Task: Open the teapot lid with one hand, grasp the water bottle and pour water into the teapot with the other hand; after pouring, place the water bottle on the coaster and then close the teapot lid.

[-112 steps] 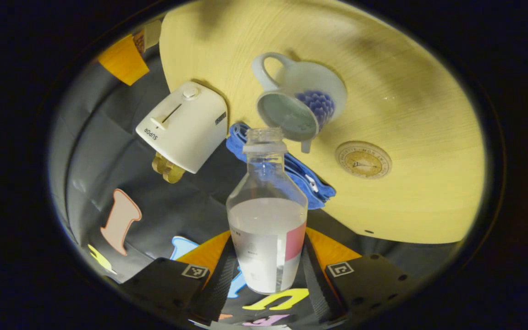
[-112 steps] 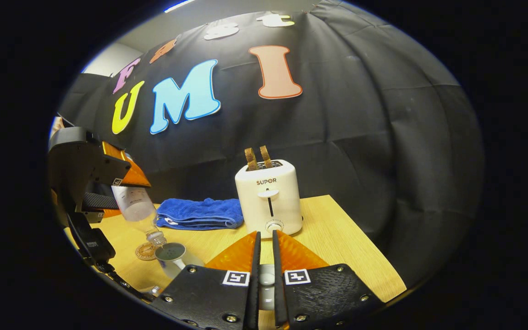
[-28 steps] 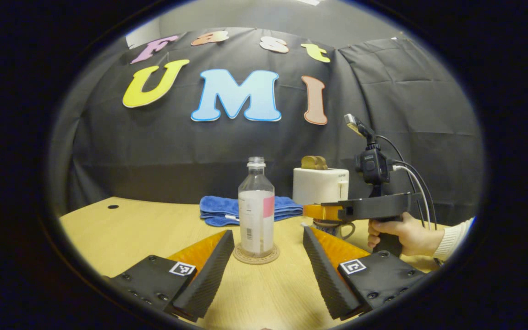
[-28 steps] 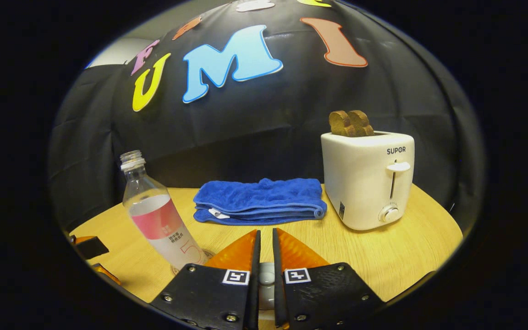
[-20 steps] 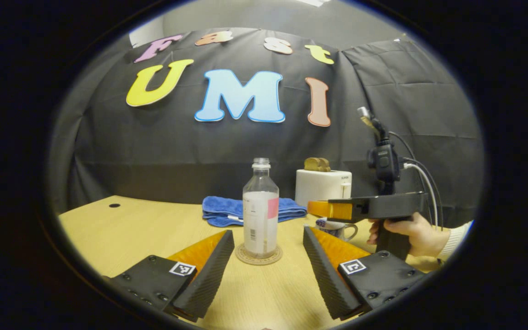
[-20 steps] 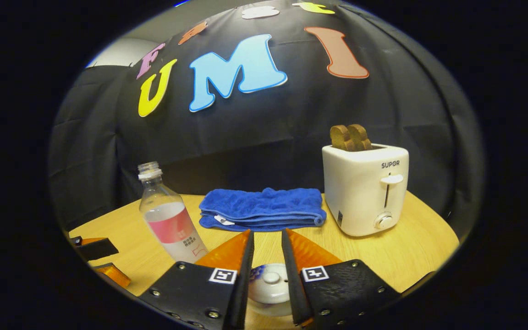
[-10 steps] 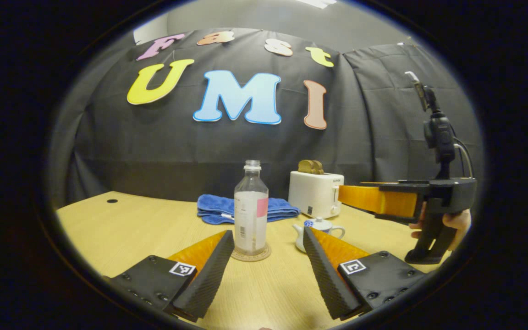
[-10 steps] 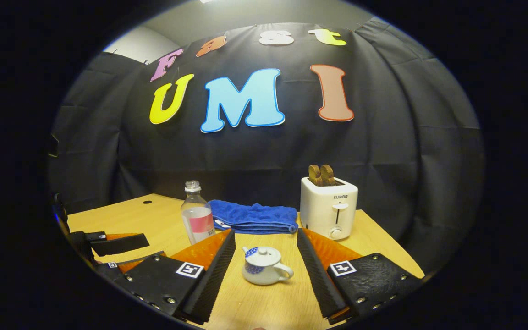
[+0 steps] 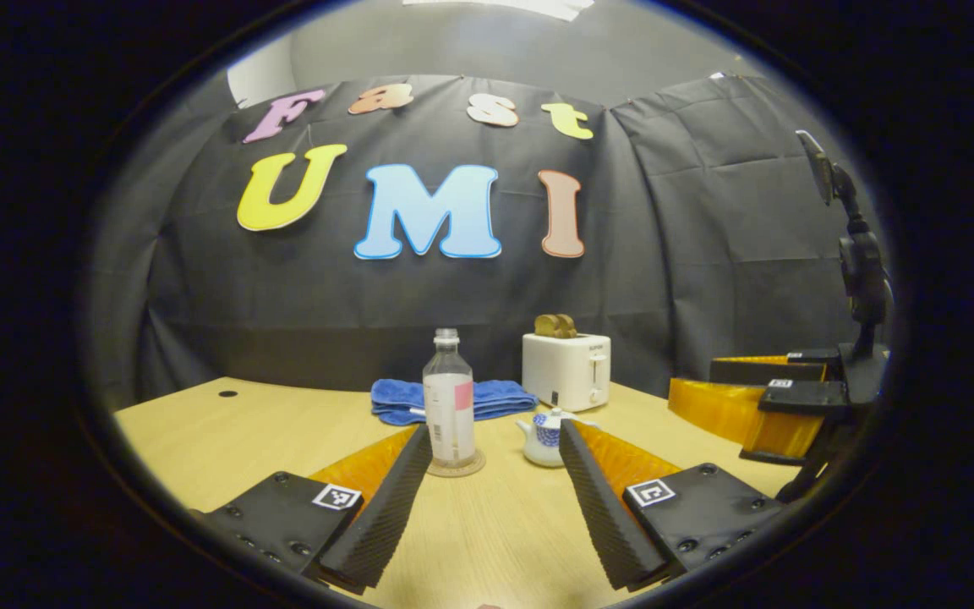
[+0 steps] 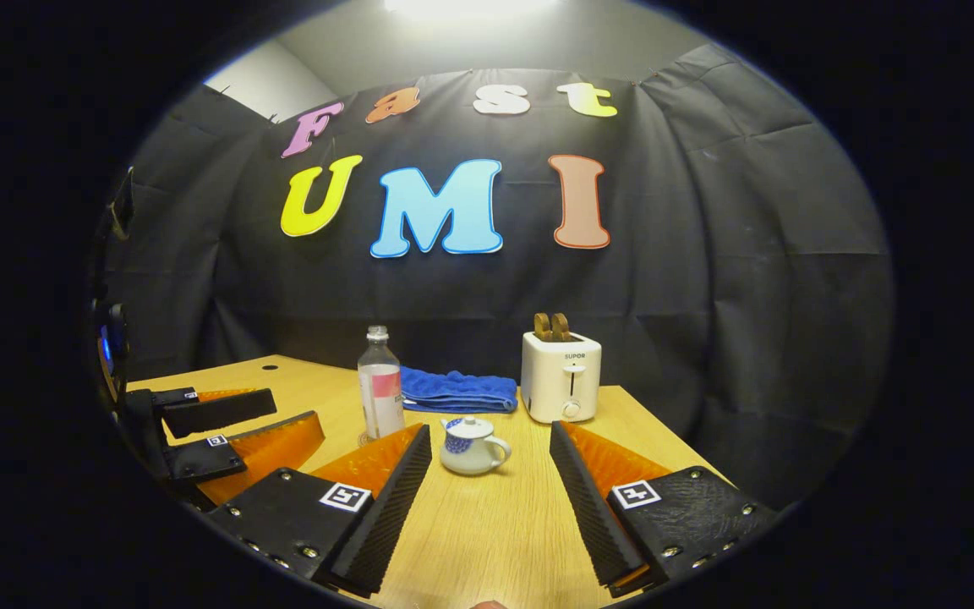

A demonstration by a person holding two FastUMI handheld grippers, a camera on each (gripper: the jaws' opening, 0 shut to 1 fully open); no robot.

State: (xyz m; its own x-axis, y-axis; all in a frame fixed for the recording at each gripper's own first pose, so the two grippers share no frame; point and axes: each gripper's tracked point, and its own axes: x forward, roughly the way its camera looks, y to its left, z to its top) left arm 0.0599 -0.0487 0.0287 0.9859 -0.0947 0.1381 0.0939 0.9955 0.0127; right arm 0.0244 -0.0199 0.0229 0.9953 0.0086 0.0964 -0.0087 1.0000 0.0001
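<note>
The clear water bottle (image 9: 449,397) stands upright and uncapped on the round coaster (image 9: 453,467), mid-table. Just right of it sits the white teapot (image 9: 544,436) with blue flowers, its lid (image 10: 470,427) on top. My left gripper (image 9: 494,430) is open, well short of both, with nothing between its fingers. In the right gripper view the bottle (image 10: 380,393) stands left of the teapot (image 10: 470,448). My right gripper (image 10: 489,430) is open and holds nothing, back from the teapot. Each gripper appears at the other view's edge: the right gripper (image 9: 757,397), the left gripper (image 10: 225,431).
A white toaster (image 10: 560,376) with two slices sticking up stands behind the teapot. A folded blue towel (image 10: 453,391) lies behind the bottle. The wooden table (image 10: 487,524) ends at the black cloth wall.
The right gripper, shut on the lid 1.4 s ago, opened and left the lid on the teapot. Both grippers have drawn back and the objects look farther away.
</note>
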